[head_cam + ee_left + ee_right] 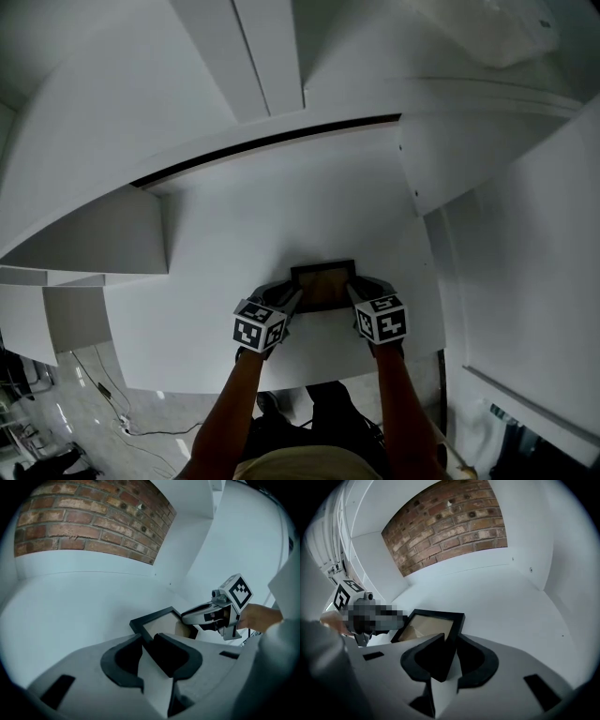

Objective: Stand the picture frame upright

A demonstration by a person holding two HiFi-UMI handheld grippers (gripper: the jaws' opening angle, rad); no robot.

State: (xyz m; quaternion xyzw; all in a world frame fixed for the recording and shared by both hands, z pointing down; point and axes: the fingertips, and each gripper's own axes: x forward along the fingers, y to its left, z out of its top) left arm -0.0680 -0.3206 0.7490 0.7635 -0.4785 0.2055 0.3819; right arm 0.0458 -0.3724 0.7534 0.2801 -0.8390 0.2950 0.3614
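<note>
White table [281,206] spreads ahead of both grippers, brick wall [445,522] beyond it. The frame [323,284] sits between them, left gripper [291,300] clamped on its left edge, right gripper [354,295] clamped on its right.

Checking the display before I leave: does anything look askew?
The picture frame is tilted back, picture facing up, not upright, near the front edge of the white surface. The left gripper and right gripper each clamp one side edge. Nothing else stands out.

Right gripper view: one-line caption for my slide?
Right gripper clamps one edge of the black picture frame; left gripper holds the opposite edge, brick wall behind.
</note>
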